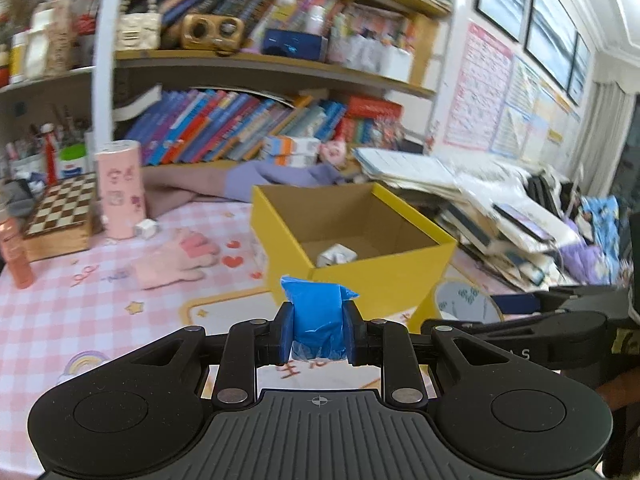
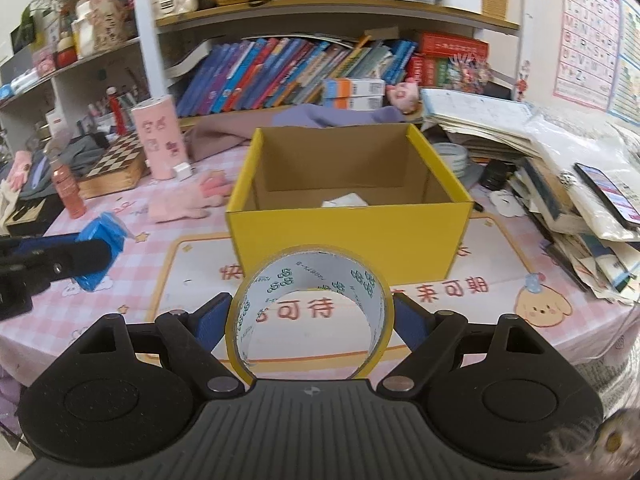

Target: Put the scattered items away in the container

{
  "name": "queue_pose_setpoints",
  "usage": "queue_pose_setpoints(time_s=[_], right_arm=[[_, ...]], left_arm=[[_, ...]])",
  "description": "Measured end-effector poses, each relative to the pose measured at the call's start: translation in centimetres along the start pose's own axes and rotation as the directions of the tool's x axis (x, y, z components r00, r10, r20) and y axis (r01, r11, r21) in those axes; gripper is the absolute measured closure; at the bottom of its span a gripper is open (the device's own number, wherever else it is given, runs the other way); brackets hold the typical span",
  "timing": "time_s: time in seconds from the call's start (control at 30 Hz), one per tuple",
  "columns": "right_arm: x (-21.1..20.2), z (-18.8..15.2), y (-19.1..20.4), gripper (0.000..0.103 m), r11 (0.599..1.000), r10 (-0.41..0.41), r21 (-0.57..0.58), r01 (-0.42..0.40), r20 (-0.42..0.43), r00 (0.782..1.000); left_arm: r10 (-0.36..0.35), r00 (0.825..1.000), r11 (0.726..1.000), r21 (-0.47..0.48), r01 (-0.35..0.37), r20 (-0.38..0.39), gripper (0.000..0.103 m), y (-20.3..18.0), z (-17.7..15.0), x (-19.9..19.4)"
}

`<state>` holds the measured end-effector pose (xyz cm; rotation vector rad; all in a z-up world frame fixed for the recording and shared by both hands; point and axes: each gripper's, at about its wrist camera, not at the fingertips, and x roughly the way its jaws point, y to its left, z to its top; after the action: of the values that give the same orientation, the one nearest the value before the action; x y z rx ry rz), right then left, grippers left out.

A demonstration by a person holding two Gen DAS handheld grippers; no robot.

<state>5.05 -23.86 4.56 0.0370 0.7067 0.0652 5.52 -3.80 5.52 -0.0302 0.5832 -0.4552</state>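
1. Left gripper (image 1: 317,330), low centre of the left wrist view: clenched on a blue packet (image 1: 316,316), pinched between both blue pads, packet top sticking up above the fingertips.
2. Right gripper (image 2: 312,322), low centre of the right wrist view: grasping a roll of clear tape (image 2: 310,312) by its outer rim, the roll's hole facing the camera, yellowish edge and printed inner core visible.
3. Same blue packet at the left edge of the right wrist view, held above the pink checked tablecloth (image 2: 520,240); same tape roll at the lower right of the left wrist view, just beside the box's near corner.
4. Just past both grippers, mid-frame: open yellow cardboard box (image 2: 348,236) standing on the tablecloth, brown inside, with a small white crumpled item (image 1: 336,255) lying on its floor.
5. Left of the box, on the cloth: pink glove (image 1: 176,260) lying flat, near the box but apart from it.
6. Farther back left: small white cube (image 1: 146,229) touching or just beside the base of a pink cylinder (image 1: 120,188); chessboard box (image 1: 60,216) beside that; orange-pink bottle (image 1: 16,256) at the far left edge.
7. Right of the box: sloping stack of books and papers (image 2: 560,184), a phone (image 2: 608,192) lying on top.
8. Behind the box: lilac cloth (image 2: 320,118) bunched against the shelf base.
9. Top of frame, farthest: shelves of leaning books (image 2: 280,72).
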Motion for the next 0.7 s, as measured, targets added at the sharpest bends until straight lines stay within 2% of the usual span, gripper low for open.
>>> queue_pose_setpoints(time_s=[0.47, 0.7], right_arm=[[-0.2, -0.4, -4.2, 0.019, 0.992, -0.071, 0.102, 0.072, -0.013, 0.997], [0.2, 0.5, -5.2, 0.019, 0.992, -0.071, 0.106, 0.070, 0.008, 0.997]], left_arm=[[-0.093, 0.994, 0.991, 0.090, 0.099, -0.063, 0.080, -3.4, 1.5, 3.4], [-0.099, 0.993, 0.991, 0.089, 0.104, -0.059, 0.080, -4.0, 2.2, 4.5]])
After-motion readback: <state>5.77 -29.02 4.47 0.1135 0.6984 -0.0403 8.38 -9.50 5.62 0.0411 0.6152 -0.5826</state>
